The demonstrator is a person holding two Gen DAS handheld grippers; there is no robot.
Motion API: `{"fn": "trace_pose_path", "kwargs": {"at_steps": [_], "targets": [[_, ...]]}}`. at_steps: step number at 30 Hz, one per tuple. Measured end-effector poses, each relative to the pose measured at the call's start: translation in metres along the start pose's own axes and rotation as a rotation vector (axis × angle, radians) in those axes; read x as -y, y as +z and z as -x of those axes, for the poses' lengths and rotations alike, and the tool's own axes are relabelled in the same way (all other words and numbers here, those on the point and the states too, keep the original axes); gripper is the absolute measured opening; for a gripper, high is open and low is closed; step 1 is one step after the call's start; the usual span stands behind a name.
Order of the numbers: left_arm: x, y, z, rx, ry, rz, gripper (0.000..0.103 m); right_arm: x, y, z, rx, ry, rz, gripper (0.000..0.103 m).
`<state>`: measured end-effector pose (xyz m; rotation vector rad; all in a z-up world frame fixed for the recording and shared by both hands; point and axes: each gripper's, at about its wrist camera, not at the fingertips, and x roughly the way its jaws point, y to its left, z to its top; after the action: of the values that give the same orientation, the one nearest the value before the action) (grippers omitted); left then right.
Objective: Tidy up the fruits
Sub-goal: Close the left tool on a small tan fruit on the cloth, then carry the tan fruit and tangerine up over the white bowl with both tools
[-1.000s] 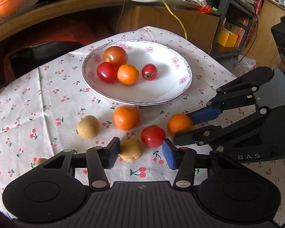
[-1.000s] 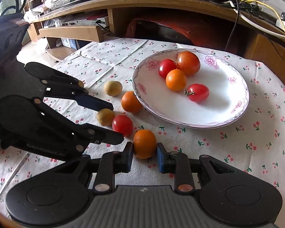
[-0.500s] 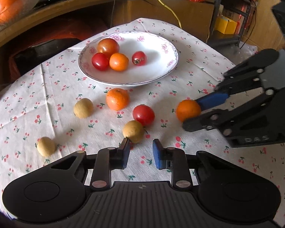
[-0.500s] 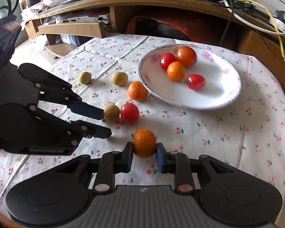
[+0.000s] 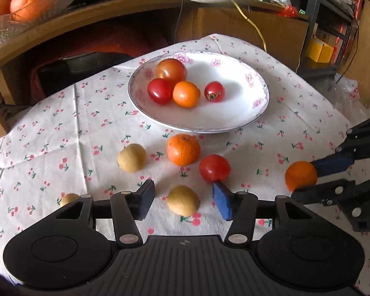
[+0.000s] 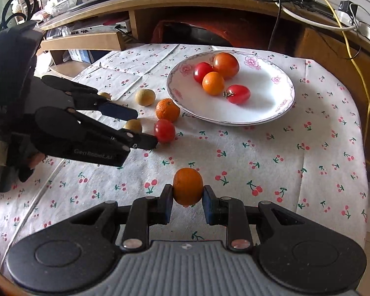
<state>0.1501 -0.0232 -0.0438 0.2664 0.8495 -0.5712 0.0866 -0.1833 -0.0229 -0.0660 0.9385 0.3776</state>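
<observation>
While the right tongs clamp a small orange between their blue pads, lifted clear above the cherry-print cloth of the tabletop, the left tongs stand wide apart with nothing gripped. Between the left pads lies a pale yellow-brown fruit, touching neither pad as far as can be seen. Just past the blue pad on the right sits a red tomato, and beyond it another orange rests near the rim of the white flowered plate. A second yellow-brown fruit lies to the left of that orange, and a third, smaller one shows partly behind the left tongs' arm. On the plate sit a large tomato, a red tomato, a small orange fruit and a stemmed tomato, the first three bunched together. On the wooden shelf behind stands a glass bowl of oranges.
</observation>
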Motion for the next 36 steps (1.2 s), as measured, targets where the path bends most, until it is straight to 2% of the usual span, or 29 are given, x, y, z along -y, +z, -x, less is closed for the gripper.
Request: {"fn": "trace_pose_path", "kwargs": {"at_steps": [2,4,7,20,36], "targets": [[0.002,-0.001,0.0,-0.005,-0.002,-0.016,0.054,0.001,0.0,-0.002,-0.003,0.002,0.001,0.028],[0.005,-0.001,0.003,-0.01,-0.009,-0.023,0.041,0.001,0.0,-0.003,-0.005,-0.001,0.005,0.028],[0.013,-0.004,0.008,-0.018,0.006,-0.039,0.034,-0.001,0.0,-0.005,-0.008,-0.014,0.014,0.028],[0.038,-0.022,0.031,-0.095,0.029,-0.07,0.033,-0.012,0.002,-0.011,-0.012,-0.062,0.064,0.028],[0.044,-0.023,0.029,-0.09,0.056,-0.085,0.034,-0.02,0.003,-0.018,-0.011,-0.084,0.106,0.028]]}}
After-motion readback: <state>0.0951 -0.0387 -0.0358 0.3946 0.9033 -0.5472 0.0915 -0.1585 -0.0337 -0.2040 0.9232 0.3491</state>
